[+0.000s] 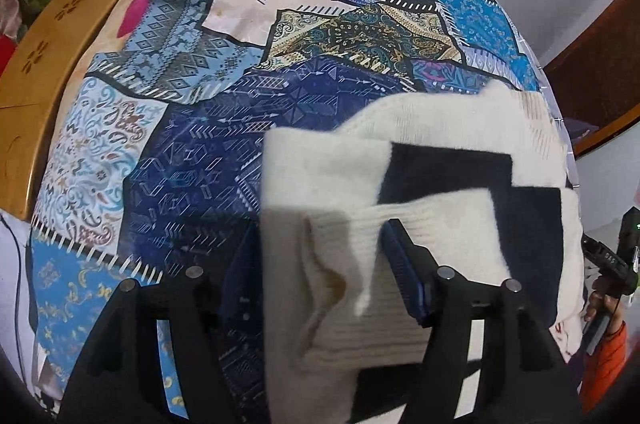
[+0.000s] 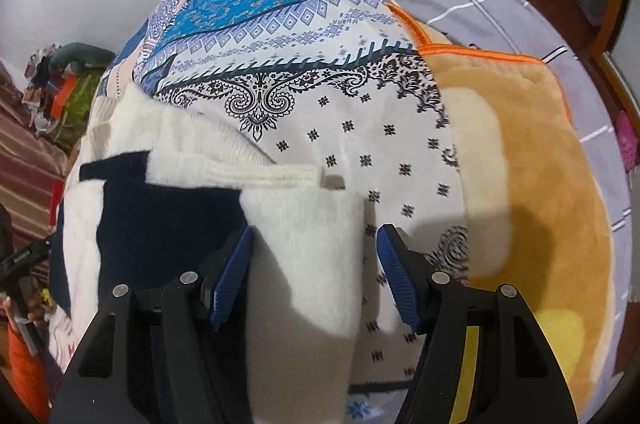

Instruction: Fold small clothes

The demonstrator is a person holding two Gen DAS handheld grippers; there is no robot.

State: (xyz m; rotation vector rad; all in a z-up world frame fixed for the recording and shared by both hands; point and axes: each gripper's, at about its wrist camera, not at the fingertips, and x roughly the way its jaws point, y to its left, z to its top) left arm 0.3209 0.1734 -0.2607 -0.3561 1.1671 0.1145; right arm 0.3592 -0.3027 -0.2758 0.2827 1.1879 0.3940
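White sweater (image 1: 440,160) lies flat, its sleeve (image 2: 304,264) pointing toward the camera.

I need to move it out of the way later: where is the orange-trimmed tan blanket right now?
In the right wrist view, the tan blanket lies on the bed's right side, beside the patterned bedspread.

I see a bed covered by a patchwork bedspread (image 1: 224,72) filling most of my left view. A white-and-navy knit garment (image 1: 460,152) lies on it at lower right; in my right view a tan plush blanket (image 2: 532,184) rests at right.
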